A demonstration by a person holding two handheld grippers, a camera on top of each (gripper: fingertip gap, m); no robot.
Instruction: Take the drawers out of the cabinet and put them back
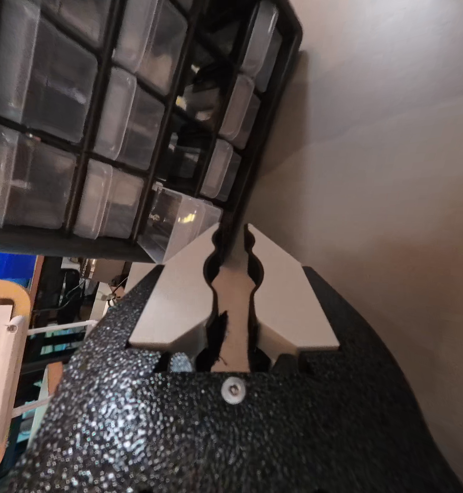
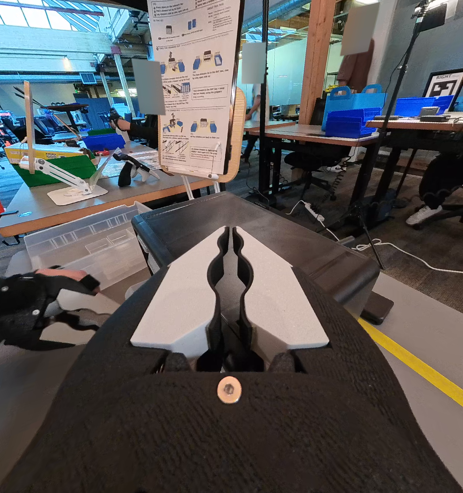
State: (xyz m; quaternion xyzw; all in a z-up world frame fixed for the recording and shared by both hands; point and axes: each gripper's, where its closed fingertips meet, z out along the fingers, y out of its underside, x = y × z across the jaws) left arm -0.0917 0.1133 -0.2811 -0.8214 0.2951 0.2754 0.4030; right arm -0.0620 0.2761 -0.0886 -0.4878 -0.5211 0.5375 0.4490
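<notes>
The black cabinet [image 1: 254, 149] stands on the grey table [image 1: 385, 160], its grid of slots mostly filled with clear drawers [image 1: 123, 112], though three slots in one column look empty. One clear drawer [image 1: 179, 224] juts partway out of its slot at the cabinet's corner, and the left gripper [image 1: 231, 229] sits just beside it, fingers parted a little with nothing between them; whether a fingertip touches the drawer's front I cannot tell. The right gripper [image 2: 231, 229] rests over the cabinet's top, its fingers almost closed and holding nothing, apparently pressing down to steady the cabinet. A clear bin [image 2: 86, 242] with what look like loose drawers lies beside the cabinet. To my eye the step in hand is working that jutting drawer; done well, the left gripper should line up square with the drawer's front lip, pinch only that lip, and move straight along the slot while the right gripper keeps the cabinet from sliding or tipping.
</notes>
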